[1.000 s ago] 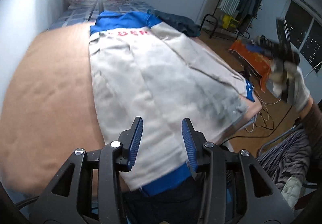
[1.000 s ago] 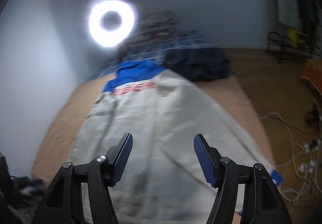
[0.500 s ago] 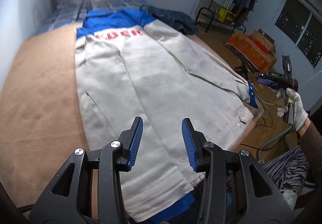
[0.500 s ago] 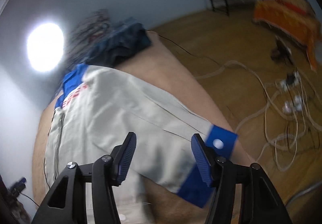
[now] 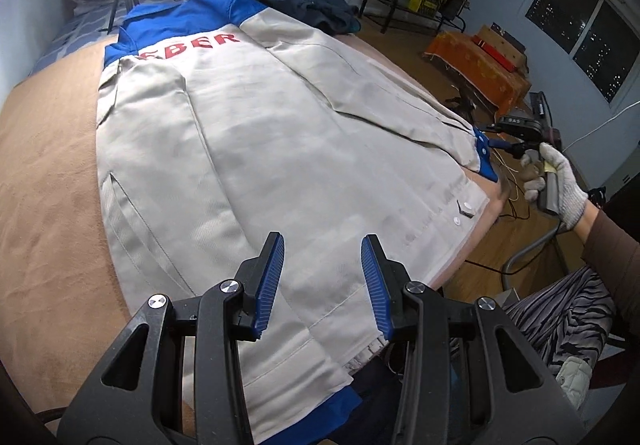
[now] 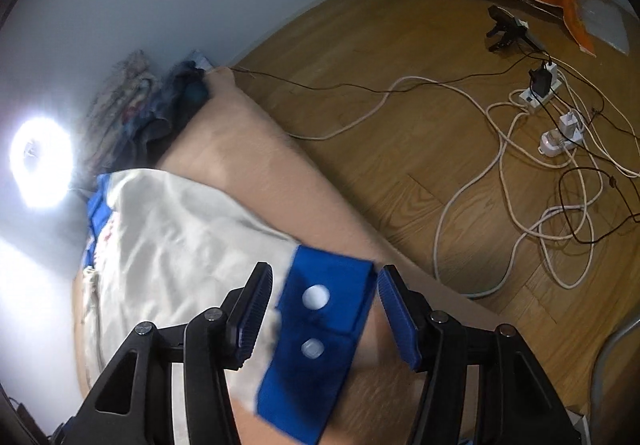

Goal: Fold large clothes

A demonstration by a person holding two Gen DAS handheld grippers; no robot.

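Left wrist view: the beige jacket point(image 5: 280, 149) with the blue collar is spread back-up across the tan bed cover point(image 5: 48, 213), red lettering up near the far end. The left gripper point(image 5: 322, 277) hangs over the near hem part of it, jaws apart with nothing pinched, just fabric showing below the gap. Off to the right edge of the bed you can see the gloved right hand point(image 5: 556, 185) holding its tool right by the blue cuff point(image 5: 486, 161).

Right wrist view: the right gripper point(image 6: 324, 309) sits straight over that blue cuff point(image 6: 320, 325), the one with two white snaps, at the bed's edge. Its jaws have just been closing in a bit, but the pads are on either side of the cuff with gaps showing, so no grip. Wooden floor point(image 6: 400, 125) with cables point(image 6: 500, 165) beyond.
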